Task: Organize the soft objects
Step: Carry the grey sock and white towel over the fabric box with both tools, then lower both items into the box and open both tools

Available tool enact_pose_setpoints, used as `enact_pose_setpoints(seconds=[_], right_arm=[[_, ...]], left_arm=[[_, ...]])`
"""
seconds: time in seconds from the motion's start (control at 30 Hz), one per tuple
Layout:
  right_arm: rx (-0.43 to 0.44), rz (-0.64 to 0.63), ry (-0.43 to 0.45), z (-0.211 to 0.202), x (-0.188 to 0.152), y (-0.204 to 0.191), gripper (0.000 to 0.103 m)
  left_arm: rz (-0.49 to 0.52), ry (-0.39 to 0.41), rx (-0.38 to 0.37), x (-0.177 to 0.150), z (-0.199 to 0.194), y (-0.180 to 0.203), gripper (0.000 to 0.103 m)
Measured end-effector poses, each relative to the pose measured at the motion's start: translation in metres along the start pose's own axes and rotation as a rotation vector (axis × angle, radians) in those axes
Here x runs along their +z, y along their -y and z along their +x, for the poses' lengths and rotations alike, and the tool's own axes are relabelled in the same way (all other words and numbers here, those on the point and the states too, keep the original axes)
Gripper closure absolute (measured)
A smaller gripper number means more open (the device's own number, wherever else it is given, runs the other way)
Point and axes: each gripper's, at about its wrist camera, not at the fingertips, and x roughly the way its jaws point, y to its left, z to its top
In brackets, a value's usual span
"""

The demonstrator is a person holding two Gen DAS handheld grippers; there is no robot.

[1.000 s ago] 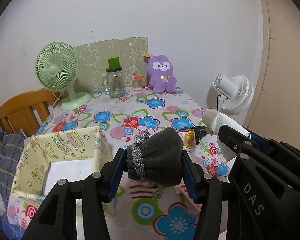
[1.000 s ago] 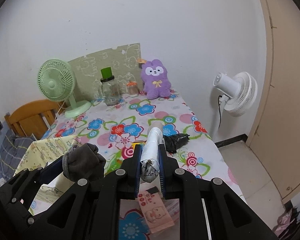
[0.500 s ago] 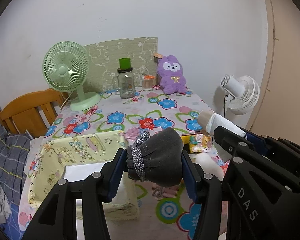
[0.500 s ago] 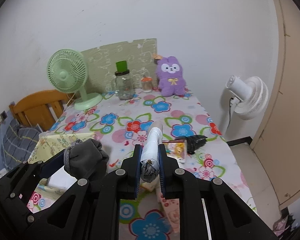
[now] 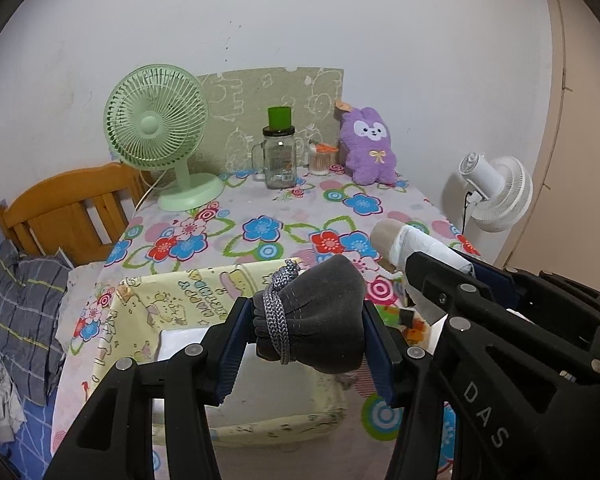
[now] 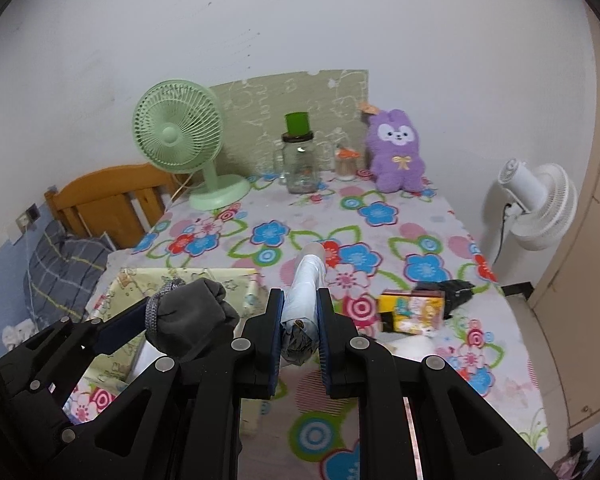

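Note:
My left gripper point(image 5: 306, 328) is shut on a dark grey drawstring pouch point(image 5: 320, 316) with a grey braided cord, held above the yellow patterned fabric box point(image 5: 148, 312) at the table's near left. My right gripper point(image 6: 299, 312) is shut on a white plastic-wrapped roll point(image 6: 306, 280) with a cardboard core end, pointing toward the table's middle. The roll point(image 5: 416, 246) and right gripper also show at the right of the left wrist view. In the right wrist view the pouch point(image 6: 188, 316) hangs over the box point(image 6: 132, 284). A purple plush rabbit point(image 5: 370, 152) sits at the far edge.
On the floral tablecloth point(image 6: 380, 216) stand a green fan point(image 5: 160, 128), a glass jar with green lid point(image 5: 280, 156) and a small container point(image 5: 320, 158). A yellow carton point(image 6: 412, 312) and black item point(image 6: 456, 292) lie right. A white fan point(image 6: 540, 208) stands beyond; a wooden chair point(image 5: 68, 208) left.
Both grippers have drawn back from the table and shifted left, still gripping pouch and roll. The fabric box now lies directly under the pouch, and more of the table shows.

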Motion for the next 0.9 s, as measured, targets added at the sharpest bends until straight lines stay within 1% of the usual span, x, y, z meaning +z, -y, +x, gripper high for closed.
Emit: enact_pose_setpoints(seconds=[0.37, 0.67, 0.9], right_arm=[[0.061, -0.042, -0.036, 0.028, 0.006, -0.036, 0.085], [0.110, -0.060, -0.100, 0.059, 0.000, -0.062, 0.085], [0.121, -0.079, -0.141, 0.080, -0.007, -0.078, 0.085]], left_arm=[[-0.039, -0.026, 0.036, 0.000, 0.014, -0.040, 0.047], [-0.066, -0.088, 0.066, -0.012, 0.030, -0.068, 0.047], [-0.097, -0.135, 0.077, -0.022, 0.047, -0.086, 0.047]])
